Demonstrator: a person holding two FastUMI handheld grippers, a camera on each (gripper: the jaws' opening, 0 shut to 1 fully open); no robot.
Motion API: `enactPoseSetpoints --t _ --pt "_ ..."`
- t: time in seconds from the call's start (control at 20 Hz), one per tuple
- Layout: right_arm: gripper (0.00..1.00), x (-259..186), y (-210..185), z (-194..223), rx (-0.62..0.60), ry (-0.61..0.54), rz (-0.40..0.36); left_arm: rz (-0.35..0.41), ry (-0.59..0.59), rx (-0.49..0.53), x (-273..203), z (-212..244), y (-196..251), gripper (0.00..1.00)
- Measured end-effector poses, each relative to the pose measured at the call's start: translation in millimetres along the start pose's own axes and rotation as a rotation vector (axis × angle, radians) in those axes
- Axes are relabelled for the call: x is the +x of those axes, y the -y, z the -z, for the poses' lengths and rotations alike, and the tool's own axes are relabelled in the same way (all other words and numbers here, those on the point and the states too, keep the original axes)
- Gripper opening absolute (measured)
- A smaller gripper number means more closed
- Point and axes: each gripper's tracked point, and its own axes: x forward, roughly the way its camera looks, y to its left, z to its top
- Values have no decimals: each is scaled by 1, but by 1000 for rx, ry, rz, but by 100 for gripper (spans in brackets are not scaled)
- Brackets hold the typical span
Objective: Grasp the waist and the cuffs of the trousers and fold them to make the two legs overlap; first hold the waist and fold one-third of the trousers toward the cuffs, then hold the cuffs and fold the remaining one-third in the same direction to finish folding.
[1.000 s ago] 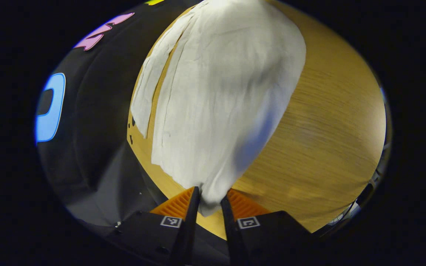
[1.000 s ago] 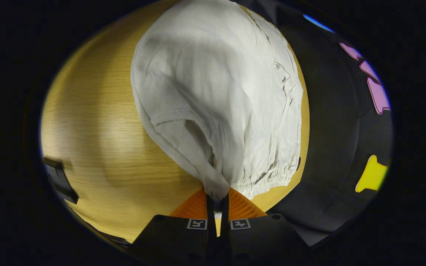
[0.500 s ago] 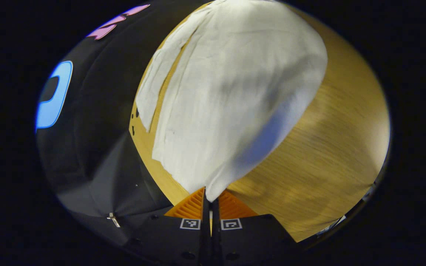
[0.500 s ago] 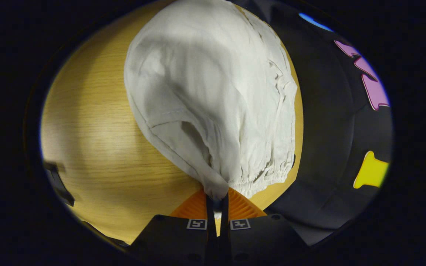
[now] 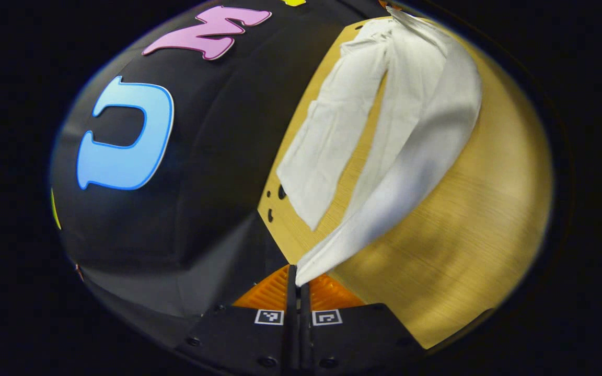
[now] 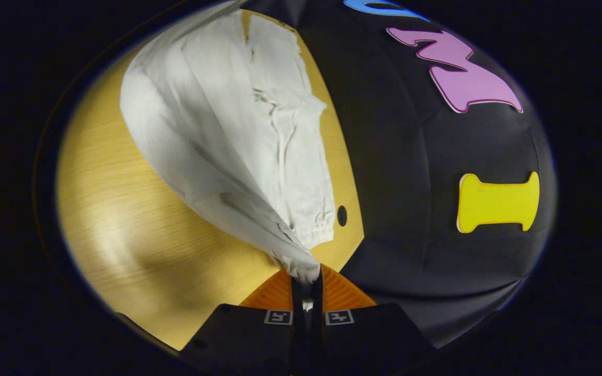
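Note:
White trousers [image 5: 384,130] lie on a wooden table [image 5: 478,224]. In the left gripper view, my left gripper [image 5: 298,279] is shut on the cuff of one leg, which rises off the table in a taut strip; the other leg [image 5: 327,151] lies flat beside it. In the right gripper view, my right gripper [image 6: 307,277] is shut on the near corner of the elastic waist, pulling the trousers [image 6: 228,130] up into a stretched fold over the table [image 6: 139,250]. The rest of the waistband [image 6: 316,230] rests on the wood.
The table's far edge meets the black cloth wall [image 5: 217,156] close behind the trousers. Small dark holes [image 5: 281,192] mark the tabletop near that edge, one hole [image 6: 342,215] beside the waistband. Bare wood lies on the near side.
Both grippers have lifted and swung toward the far edge, pulling the held leg and waist corner up and taut. The left gripper went from loosely closing to shut on the cuff.

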Motion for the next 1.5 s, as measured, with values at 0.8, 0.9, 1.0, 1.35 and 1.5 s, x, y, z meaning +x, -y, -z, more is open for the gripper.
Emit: enactPoseSetpoints --t 0.8,0.9,1.0,1.35,1.5 --pt "7 148 61 -16 479 -139 164 4 -187 -389 199 -36 -34 5" --pt "7 160 42 -8 518 -182 107 15 -222 -381 209 -41 -18 5" --pt "11 158 30 0 544 -226 58 77 -206 -429 210 -53 5 6" --pt "97 128 29 4 942 -208 -22 86 -196 -692 172 -43 13 99" --pt "98 110 23 8 1072 -188 -4 56 -171 -842 148 -39 7 96"
